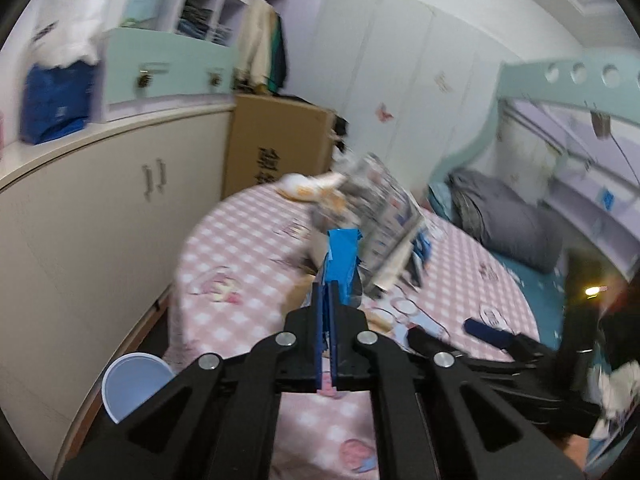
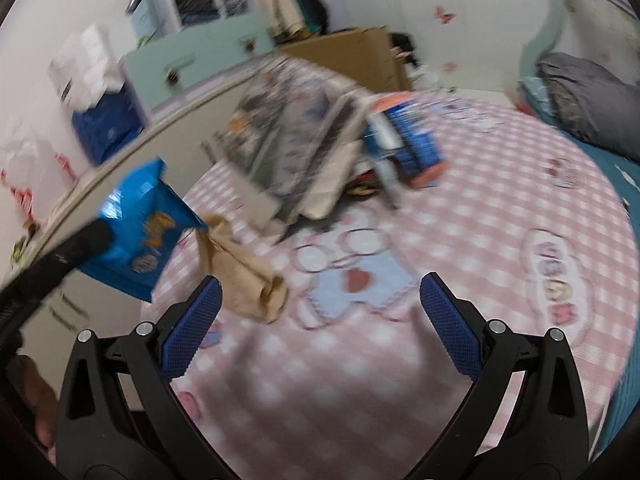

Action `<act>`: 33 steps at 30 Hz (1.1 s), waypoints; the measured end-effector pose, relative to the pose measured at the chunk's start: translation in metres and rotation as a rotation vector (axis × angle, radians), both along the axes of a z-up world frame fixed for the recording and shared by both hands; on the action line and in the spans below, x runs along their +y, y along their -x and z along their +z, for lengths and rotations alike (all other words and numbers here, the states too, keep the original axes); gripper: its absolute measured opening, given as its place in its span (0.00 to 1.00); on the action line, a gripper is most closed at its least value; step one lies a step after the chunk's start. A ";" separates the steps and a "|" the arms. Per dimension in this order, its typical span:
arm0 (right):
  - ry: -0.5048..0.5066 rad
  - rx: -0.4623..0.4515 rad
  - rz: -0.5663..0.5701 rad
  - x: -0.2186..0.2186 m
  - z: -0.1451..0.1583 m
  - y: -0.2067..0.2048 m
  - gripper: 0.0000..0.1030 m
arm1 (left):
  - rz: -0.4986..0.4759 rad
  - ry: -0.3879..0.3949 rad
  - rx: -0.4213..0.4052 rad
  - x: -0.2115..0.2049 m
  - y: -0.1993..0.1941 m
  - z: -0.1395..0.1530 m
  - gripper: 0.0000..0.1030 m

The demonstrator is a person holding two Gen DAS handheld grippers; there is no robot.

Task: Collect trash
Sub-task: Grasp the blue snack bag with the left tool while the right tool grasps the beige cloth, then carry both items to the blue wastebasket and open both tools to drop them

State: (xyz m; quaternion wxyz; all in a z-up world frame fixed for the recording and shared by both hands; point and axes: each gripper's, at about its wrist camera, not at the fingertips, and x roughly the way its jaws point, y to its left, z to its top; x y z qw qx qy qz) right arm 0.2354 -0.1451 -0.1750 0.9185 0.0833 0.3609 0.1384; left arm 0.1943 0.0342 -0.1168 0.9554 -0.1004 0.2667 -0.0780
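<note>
I am working over the round surface with the pink checked cloth, and I judge the collecting to be only partly done. The biggest thing lying on it is the heap of magazines and cartons near the far side, blurred but clearly untouched. Beside it, nearer to me, a crumpled brown paper bag is resting on the cloth, just ahead of my right gripper, whose jaws are spread wide with nothing between them.

My left gripper is holding the blue snack packet lifted clear of the cloth, jaws pressed together on its edge; from the right camera the same packet is hanging out past the left rim.

Down by the floor a white plastic cup is showing below the rim; I cannot tell whether it counts as trash.

So one piece is in hand, and the bag and heap are left.
</note>
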 end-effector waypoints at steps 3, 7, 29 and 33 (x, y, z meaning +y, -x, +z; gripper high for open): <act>0.044 0.022 0.056 0.027 -0.004 -0.012 0.92 | 0.047 0.016 -0.008 0.022 0.009 0.000 0.02; 0.043 0.070 0.131 0.055 -0.011 -0.030 0.87 | 0.053 0.042 0.032 0.042 0.009 -0.009 0.02; -0.026 -0.050 0.371 0.179 0.012 -0.017 0.06 | 0.437 0.056 0.161 0.164 0.014 -0.058 0.02; 0.002 -0.009 0.446 0.229 -0.011 -0.020 0.07 | 0.509 0.067 0.233 0.200 0.012 -0.083 0.03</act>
